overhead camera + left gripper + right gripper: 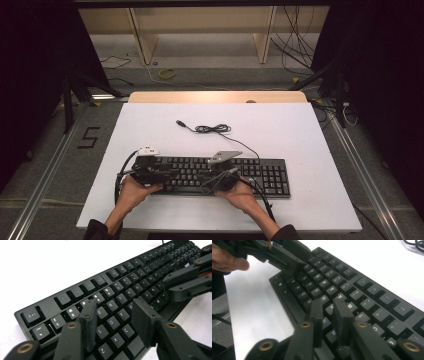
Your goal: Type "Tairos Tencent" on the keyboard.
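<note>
The black keyboard (pixel 220 175) lies along the white table's (pixel 300 135) near edge. Both hands reach in low from below. The left gripper (pixel 113 315) hovers released over the left-side keys; the right gripper (pixel 329 312), jaws narrowly apart and gripping nothing, angles over the middle keys.

Left tool (pixel 113 322) jaws parted wide, pointing down; right tool (pixel 328 315) jaws narrowly apart, both hand-held.
</note>
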`<state>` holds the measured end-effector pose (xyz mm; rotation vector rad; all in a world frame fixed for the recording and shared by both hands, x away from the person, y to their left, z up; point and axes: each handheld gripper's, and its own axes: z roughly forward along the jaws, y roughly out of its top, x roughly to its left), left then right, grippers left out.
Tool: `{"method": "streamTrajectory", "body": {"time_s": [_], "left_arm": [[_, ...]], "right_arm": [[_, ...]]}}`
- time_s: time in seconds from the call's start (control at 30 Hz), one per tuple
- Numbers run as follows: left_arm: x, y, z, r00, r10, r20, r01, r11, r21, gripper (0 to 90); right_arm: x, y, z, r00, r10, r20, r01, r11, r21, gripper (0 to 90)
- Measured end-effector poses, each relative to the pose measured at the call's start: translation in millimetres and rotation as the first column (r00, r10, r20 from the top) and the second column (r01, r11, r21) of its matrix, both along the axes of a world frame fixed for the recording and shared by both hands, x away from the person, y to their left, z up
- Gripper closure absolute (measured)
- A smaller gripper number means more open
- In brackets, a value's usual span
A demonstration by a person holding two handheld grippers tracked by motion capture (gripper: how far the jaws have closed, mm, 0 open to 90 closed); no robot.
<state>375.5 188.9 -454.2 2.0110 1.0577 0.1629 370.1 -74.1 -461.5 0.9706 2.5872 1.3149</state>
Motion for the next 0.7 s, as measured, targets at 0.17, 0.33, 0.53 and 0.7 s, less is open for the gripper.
{"method": "streamTrajectory", "body": {"time_s": [0.17, 0.33, 0.53, 0.7], "left_arm": [[-5.1, 1.8, 1.1, 1.0, 0.003, 0.006, -0.003, 0.9998, -0.017, 50.2], [-8.7, 2.2, 0.4, 0.9999, -0.012, 0.009, 0.012, 0.9998, -0.015, 47.5], [-11.5, 0.8, -0.8, 0.9998, -0.016, 0.012, 0.017, 0.9997, -0.019, 42.5], [-14.4, 1.5, -1.5, 0.9997, -0.019, 0.013, 0.019, 0.9996, -0.023, 38.9]], "right_arm": [[-0.2, 2.6, -3.6, 0.9999, 0.01, 0.004, -0.01, 1.0, -0.011, 87.5], [-1.0, 7.4, -10.6, 0.9999, 0.009, -0.005, -0.009, 1.0, -0.03, 90.0], [-1.5, 12.4, -15.1, 0.9999, 0.012, -0.007, -0.012, 0.999, -0.045, 90.0], [0.0, 13.7, -18.2, 1.0, 0.0, -0.005, 0.0, 0.998, -0.064, 90.0]]}}
